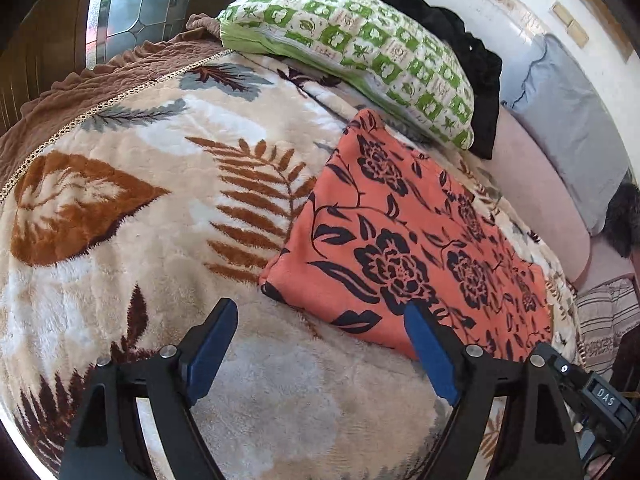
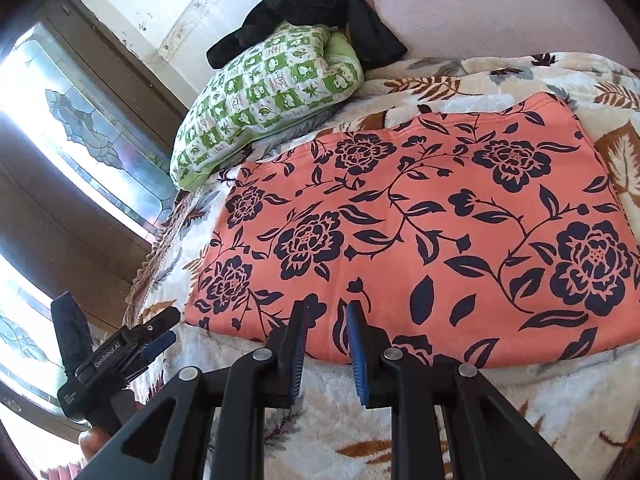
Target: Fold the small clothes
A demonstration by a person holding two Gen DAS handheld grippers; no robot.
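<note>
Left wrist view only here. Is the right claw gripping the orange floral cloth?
Observer: No. The right claw is over the near edge of the orange floral cloth. Its jaws show a narrow gap with nothing pinched.
Operator: Edge lifted there?
Observer: No, it lies flat on the blanket.
Operator: Where's my claw from that side?
Observer: The left claw sits just off the cloth's near-left corner and seems clear of it.

the black garment (image 1: 460, 40) is half hidden behind the green pillow (image 1: 360, 48); its kind is unclear.
</note>
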